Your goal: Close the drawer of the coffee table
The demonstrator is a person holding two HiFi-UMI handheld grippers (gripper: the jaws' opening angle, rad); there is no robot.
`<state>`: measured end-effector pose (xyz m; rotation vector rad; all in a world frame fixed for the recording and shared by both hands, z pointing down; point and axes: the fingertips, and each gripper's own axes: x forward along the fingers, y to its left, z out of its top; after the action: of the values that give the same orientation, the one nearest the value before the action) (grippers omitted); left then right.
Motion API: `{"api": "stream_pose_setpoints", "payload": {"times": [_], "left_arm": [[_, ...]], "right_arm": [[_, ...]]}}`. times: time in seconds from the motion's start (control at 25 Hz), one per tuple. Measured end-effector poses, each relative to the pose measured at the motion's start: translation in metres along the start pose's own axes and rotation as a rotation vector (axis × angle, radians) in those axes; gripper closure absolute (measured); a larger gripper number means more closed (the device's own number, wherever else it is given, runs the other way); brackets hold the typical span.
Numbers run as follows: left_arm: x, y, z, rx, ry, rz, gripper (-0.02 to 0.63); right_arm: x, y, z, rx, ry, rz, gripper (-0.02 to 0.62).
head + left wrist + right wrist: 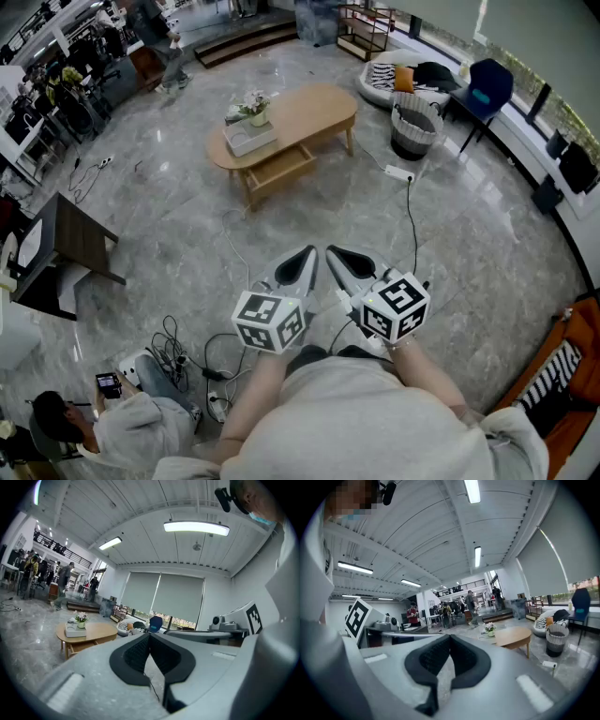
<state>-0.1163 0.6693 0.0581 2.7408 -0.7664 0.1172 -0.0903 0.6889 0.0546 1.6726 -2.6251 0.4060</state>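
Note:
The oval wooden coffee table stands on the grey marble floor a few steps ahead of me. Its drawer is pulled out toward me under the top. My left gripper and right gripper are held close to my body, side by side, far from the table. Both are shut with nothing between the jaws. In the left gripper view the table sits at left beyond the left gripper, with the drawer showing. In the right gripper view the table lies right of the right gripper.
A white tray with a potted flower rests on the table's left end. A power strip and cable lie on the floor right of the table, near a basket. A dark side table stands left; a person sits beside floor cables.

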Motion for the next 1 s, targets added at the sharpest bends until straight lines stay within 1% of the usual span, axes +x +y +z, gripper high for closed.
{"api": "stream_pose_setpoints", "payload": {"times": [0.12,0.24,0.4,0.52,0.68,0.84,1.0], "left_arm": [[-0.002,-0.004,-0.012,-0.006,0.019,0.034,0.604],[-0.005,-0.007,-0.020,-0.018,0.021,0.043,0.604],[-0.001,-0.012,-0.016,-0.017,0.012,0.053,0.604],[0.002,-0.016,-0.018,-0.005,0.026,0.064,0.604],[0.013,-0.030,-0.026,-0.015,0.053,0.023,0.604],[0.018,-0.040,-0.034,-0.028,0.046,0.047,0.604],[0.023,-0.046,-0.052,-0.052,0.062,0.077,0.604]], "right_arm": [[-0.007,0.005,-0.001,-0.015,0.008,0.016,0.592],[-0.010,0.008,-0.005,-0.030,0.015,0.028,0.592],[-0.013,0.007,-0.005,0.004,0.016,0.052,0.592],[-0.018,0.002,-0.007,0.021,0.015,0.059,0.592],[-0.027,-0.002,-0.011,0.038,0.021,0.111,0.592],[-0.042,-0.012,-0.022,0.022,0.053,0.125,0.592],[-0.055,-0.027,-0.033,0.048,0.070,0.114,0.592]]}}
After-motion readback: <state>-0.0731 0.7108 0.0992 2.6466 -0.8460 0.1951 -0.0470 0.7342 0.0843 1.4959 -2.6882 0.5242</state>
